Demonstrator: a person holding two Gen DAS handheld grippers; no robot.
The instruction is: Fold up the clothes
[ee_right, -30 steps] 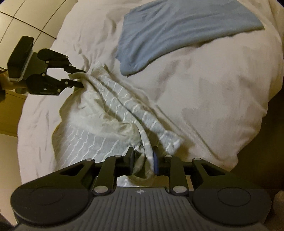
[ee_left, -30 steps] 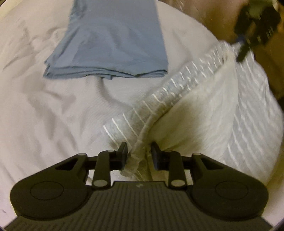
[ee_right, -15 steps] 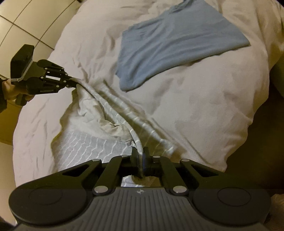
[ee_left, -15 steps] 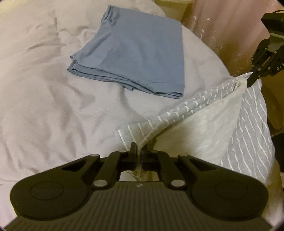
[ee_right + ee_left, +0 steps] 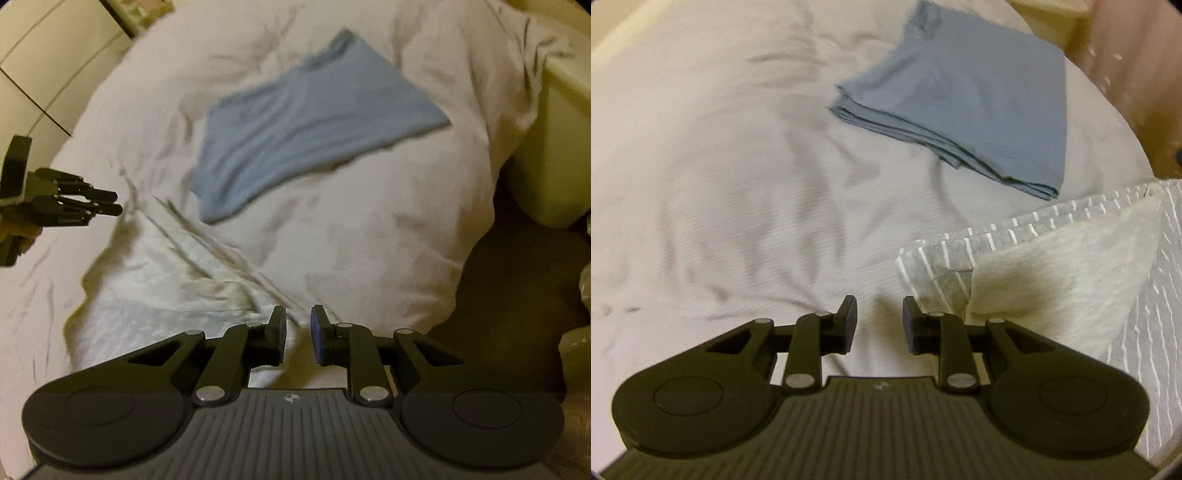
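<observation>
A grey garment with white stripes (image 5: 1071, 280) lies on the white bedcover, its top layer turned back so the pale inside shows. My left gripper (image 5: 879, 325) is open just left of its near corner, holding nothing. In the right wrist view the same striped garment (image 5: 166, 288) lies low and left, and my right gripper (image 5: 297, 334) is open at its near edge with only bedcover between the pads. The left gripper (image 5: 114, 203) also shows at the left edge, clear of the cloth. A folded blue garment (image 5: 979, 103) rests beyond (image 5: 306, 122).
The white bedcover (image 5: 738, 184) is wrinkled and spreads wide to the left. A pink surface (image 5: 1137, 55) stands at the far right. The bed's edge drops into dark shadow (image 5: 517, 295) on the right, beside a pale box-like object (image 5: 561, 147).
Both grippers were shut on the striped garment's edge half a second ago. Both have now let go and opened. The garment has settled flat on the bed, and the left gripper has shifted left.
</observation>
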